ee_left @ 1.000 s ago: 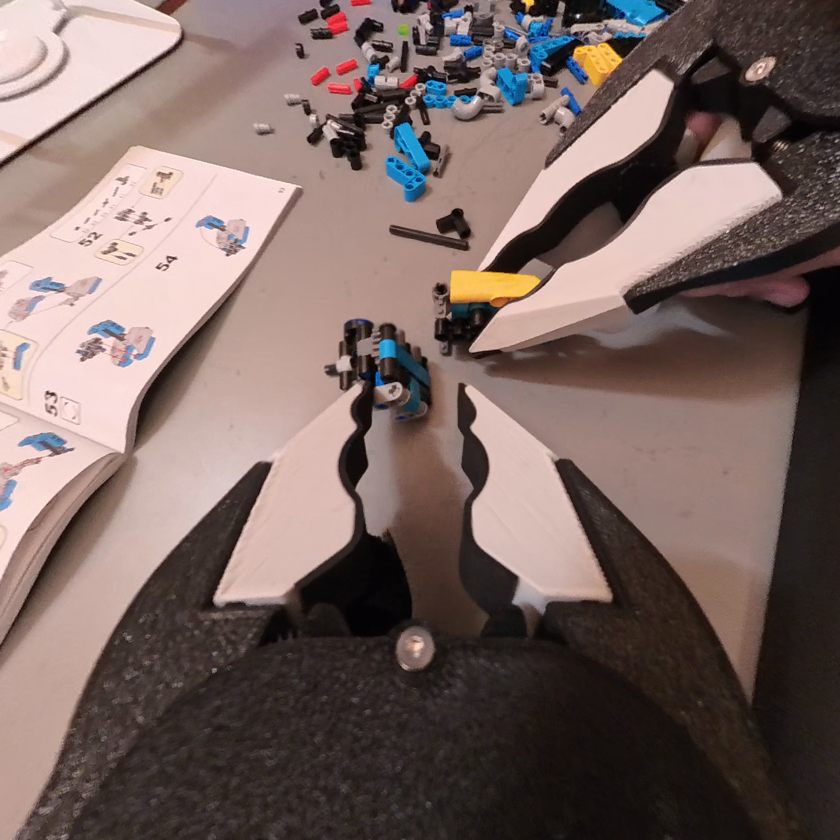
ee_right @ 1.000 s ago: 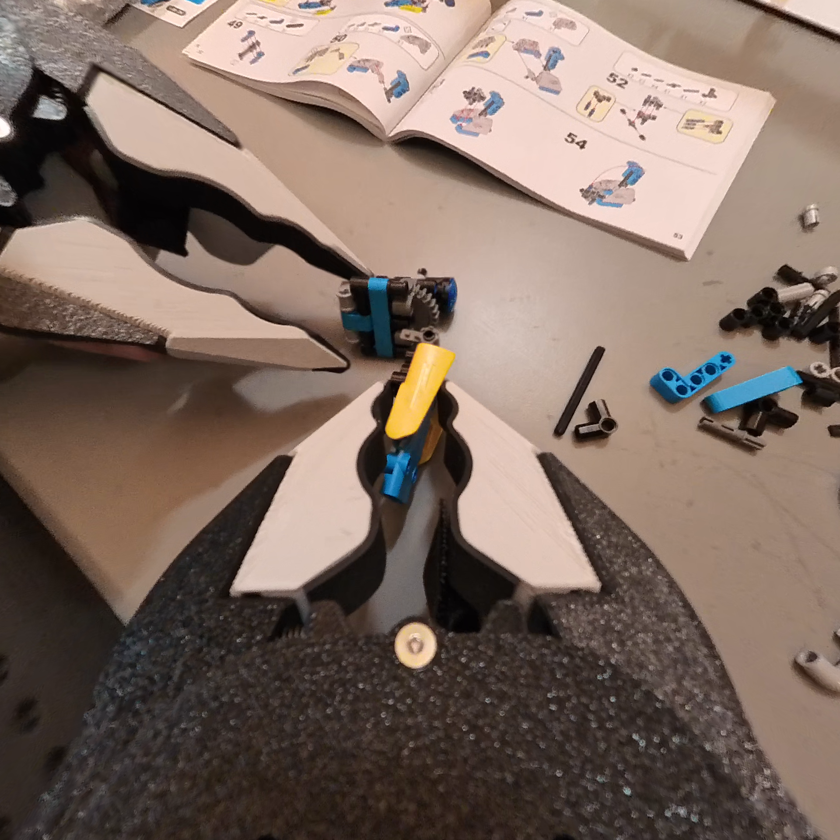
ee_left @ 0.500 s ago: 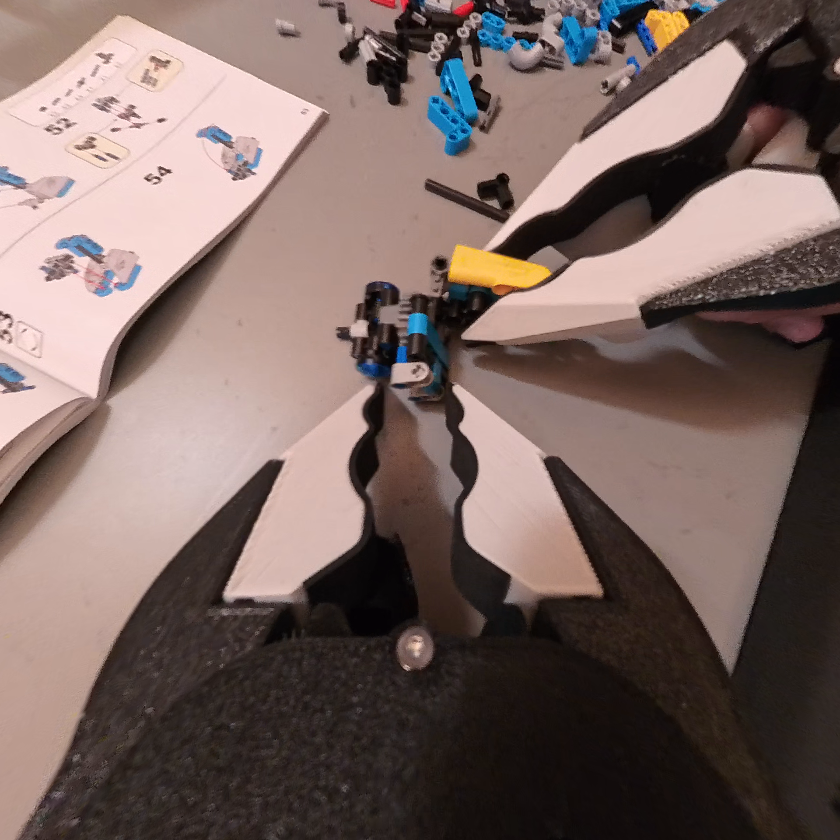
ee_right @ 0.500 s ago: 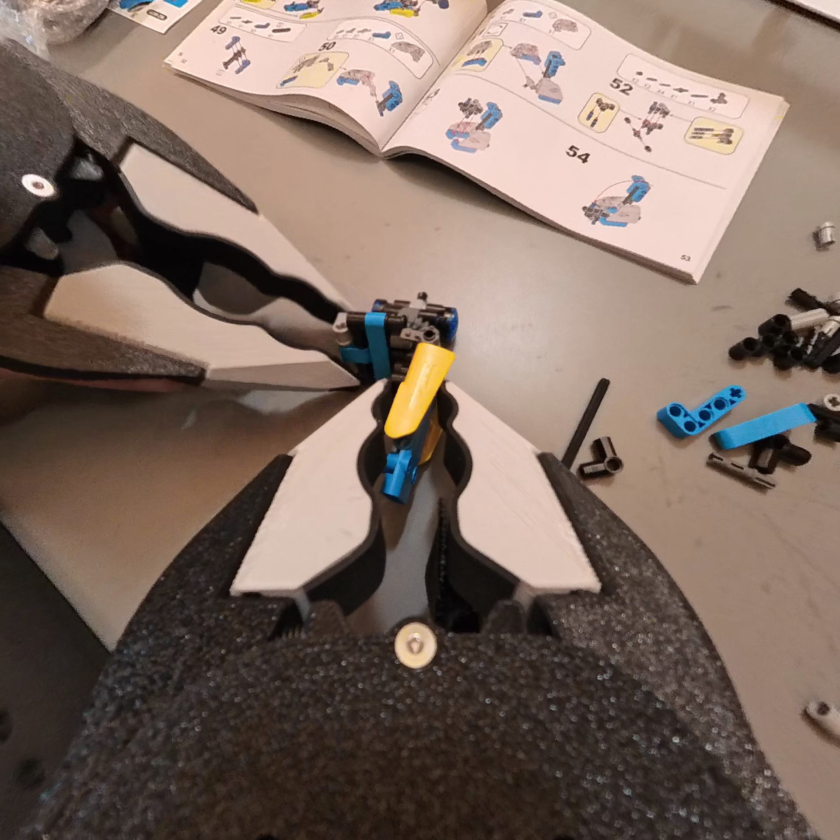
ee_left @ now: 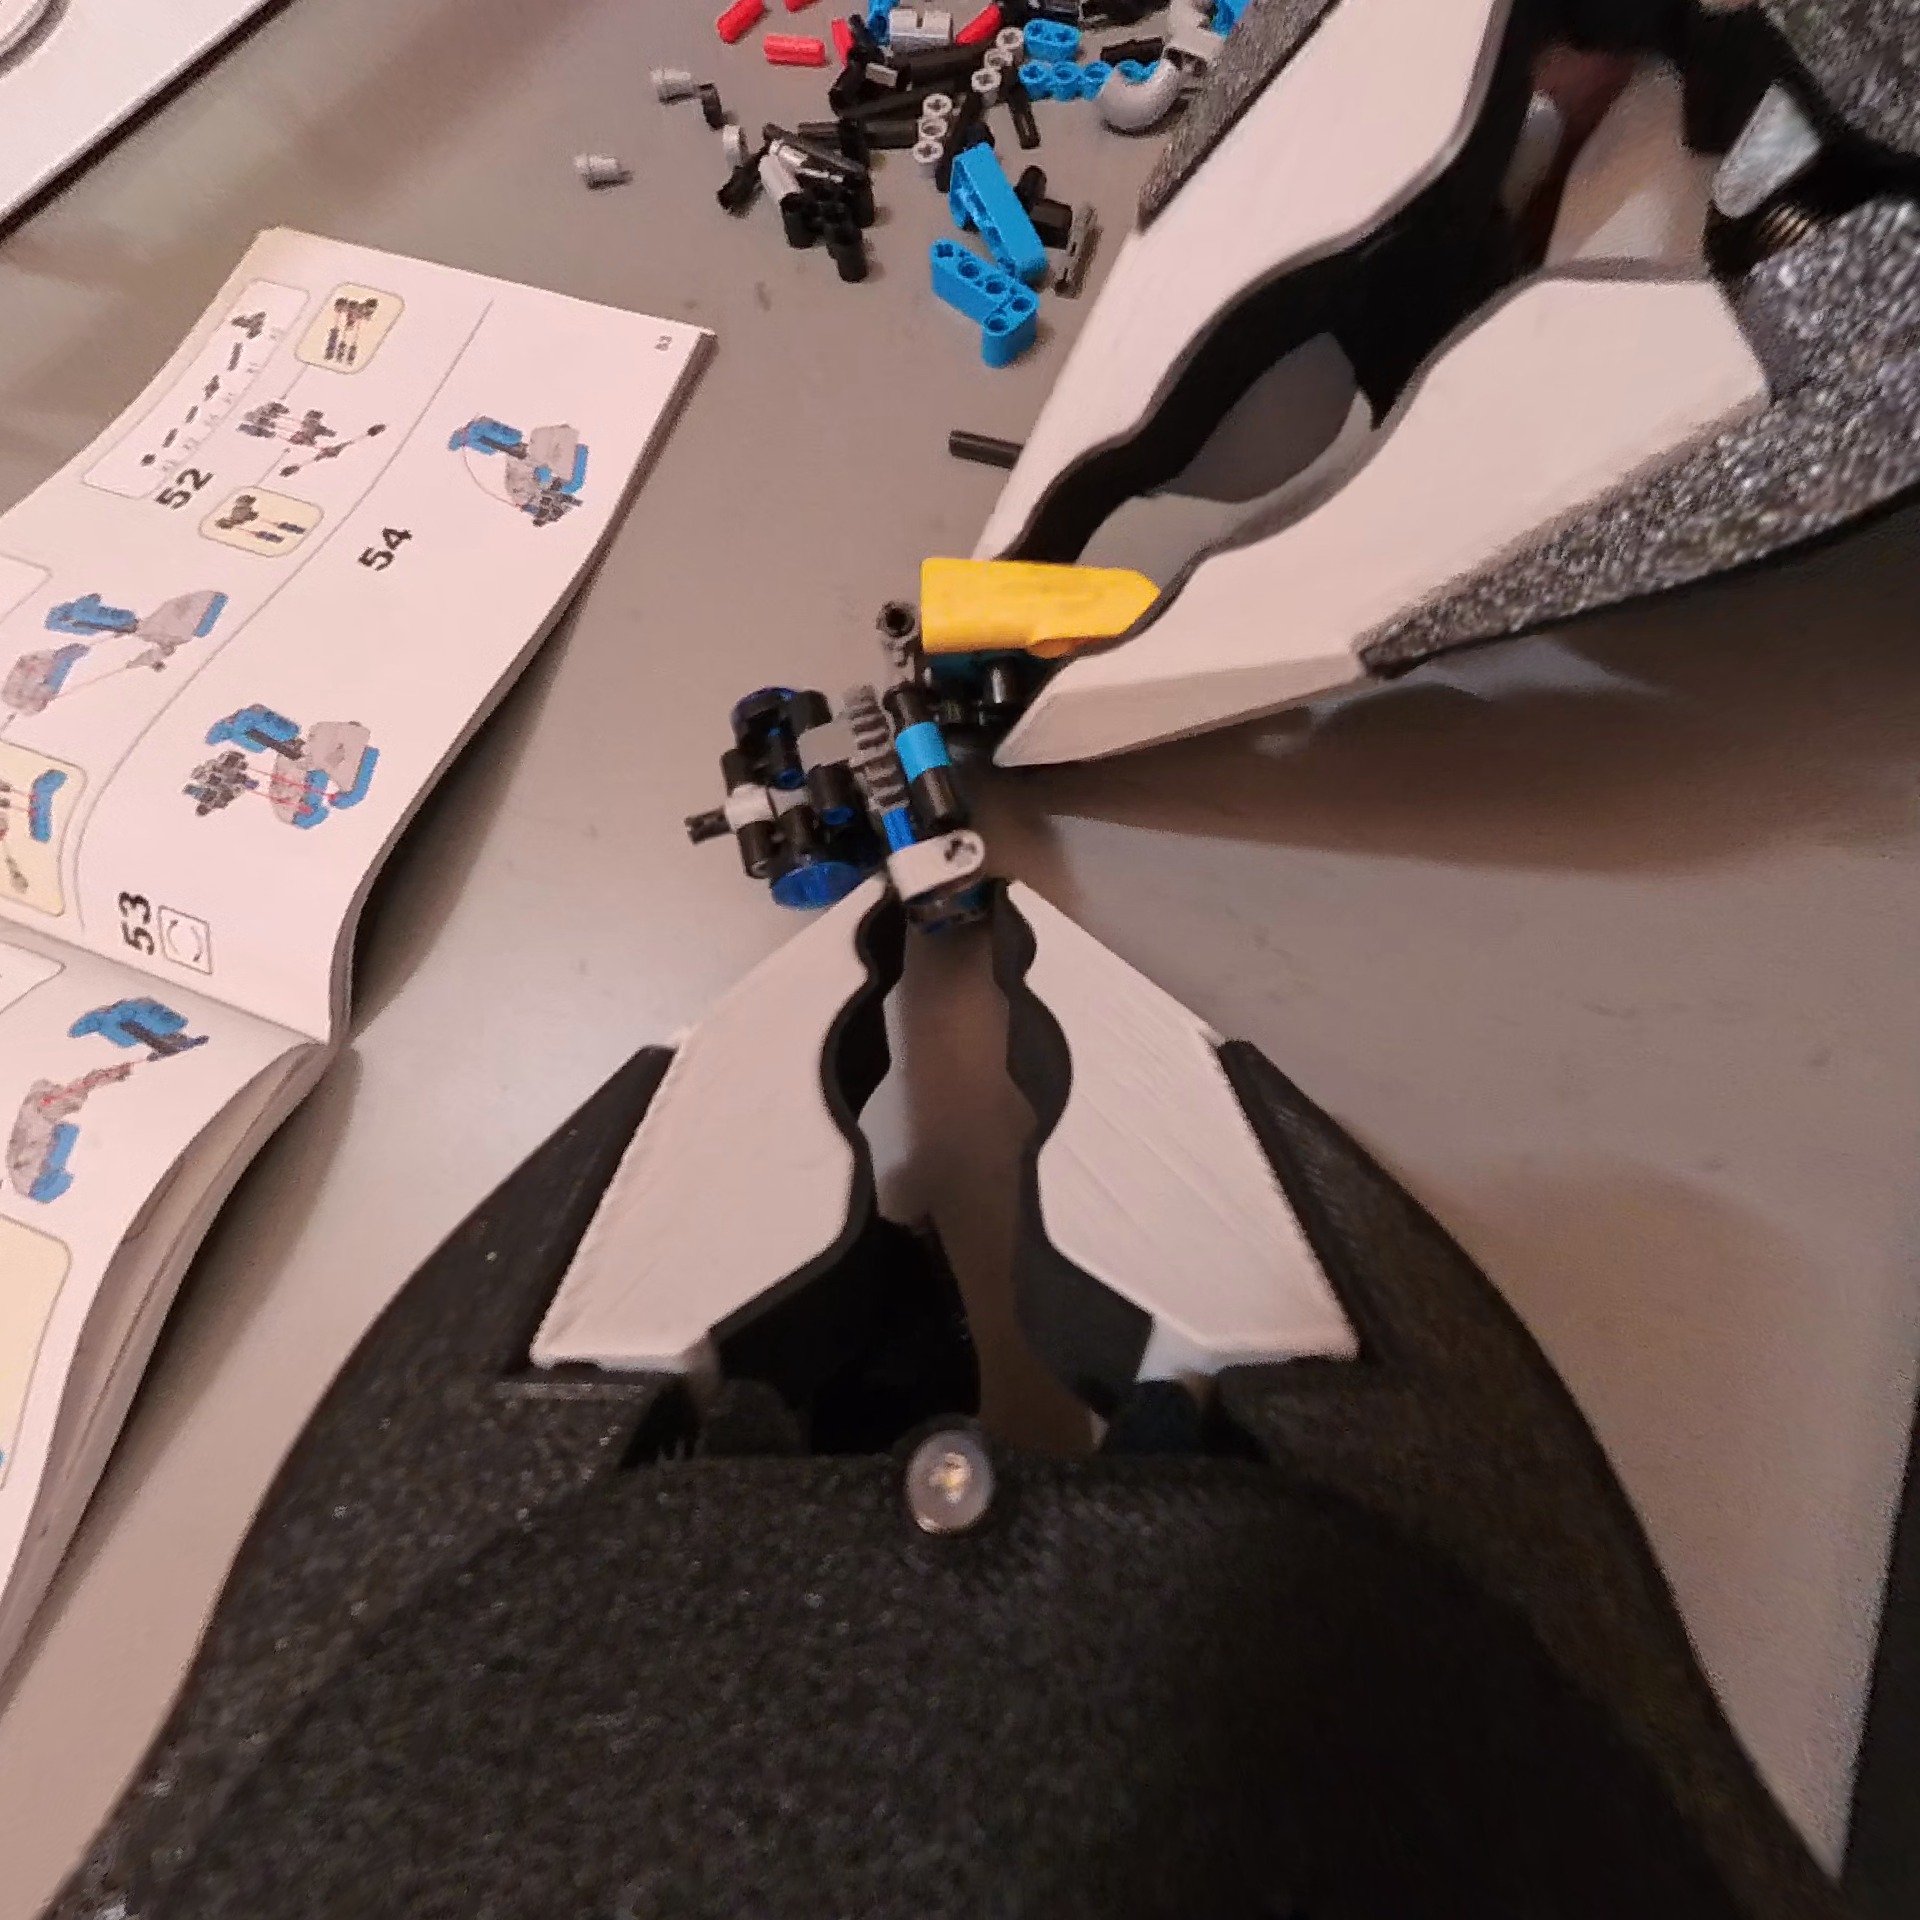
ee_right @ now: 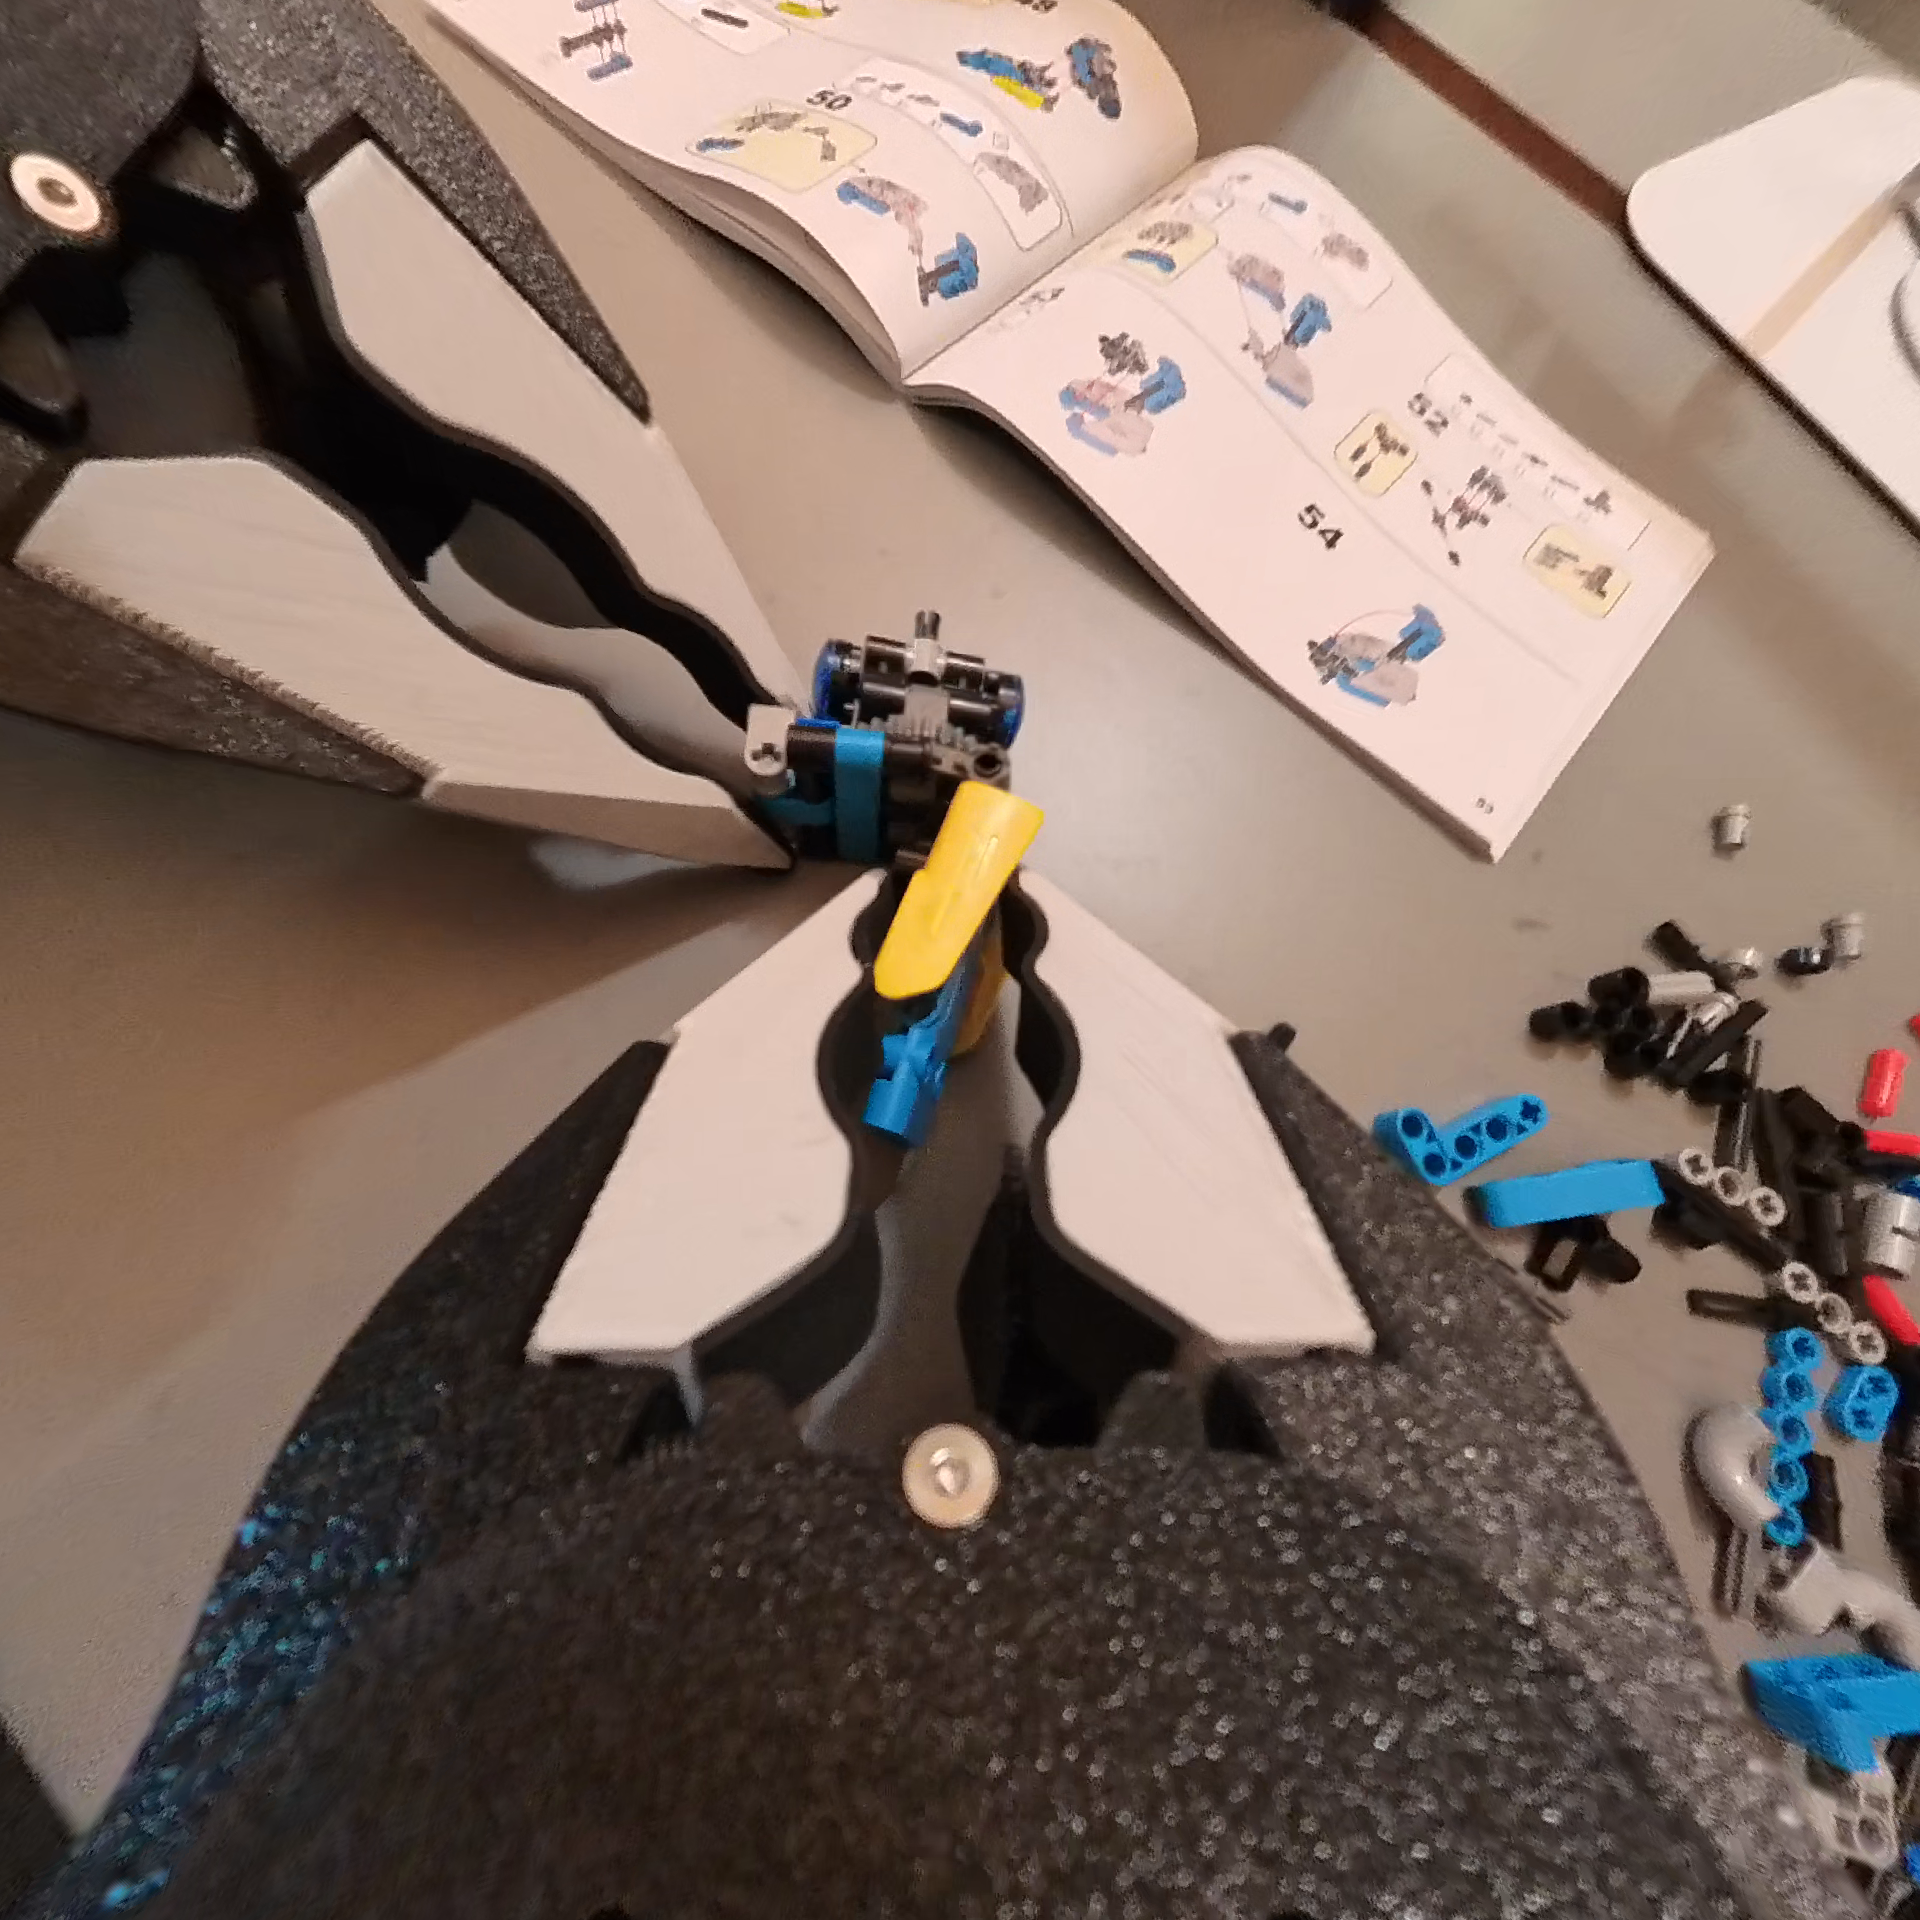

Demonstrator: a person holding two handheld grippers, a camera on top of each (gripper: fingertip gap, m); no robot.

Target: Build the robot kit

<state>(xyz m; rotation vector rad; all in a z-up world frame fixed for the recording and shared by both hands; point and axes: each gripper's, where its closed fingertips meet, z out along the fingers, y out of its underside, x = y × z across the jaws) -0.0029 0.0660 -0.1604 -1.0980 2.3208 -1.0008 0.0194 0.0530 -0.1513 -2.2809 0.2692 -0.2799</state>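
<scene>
**Operator:** Since the left gripper [ee_left: 940,914] stood wide a second ago, what differs now?

**Technician:** Its jaws have drawn in and now clamp the near end of the black-and-blue gear assembly [ee_left: 831,790]. The assembly rests on the table [ee_left: 1351,1039]. The right gripper [ee_right: 951,894] remains clamped on the yellow-and-blue piece [ee_left: 1029,608]. It has brought that piece from just beside the assembly into contact with its right side.

**Operator:** Meaning?

**Technician:** Judged from the contact, both sub-units are now held and meet each other. Whether they are seated cannot be told.

**Operator:** Containers?

**Technician:** No container holding parts is visible. Loose pieces [ee_left: 914,125] lie bare on the table beyond the assembly. The open instruction booklet [ee_left: 312,582] lies to the left of the assembly. A white tray-like object [ee_right: 1787,239] lies beyond the booklet, well apart from the assembly; its contents cannot be told.
</scene>
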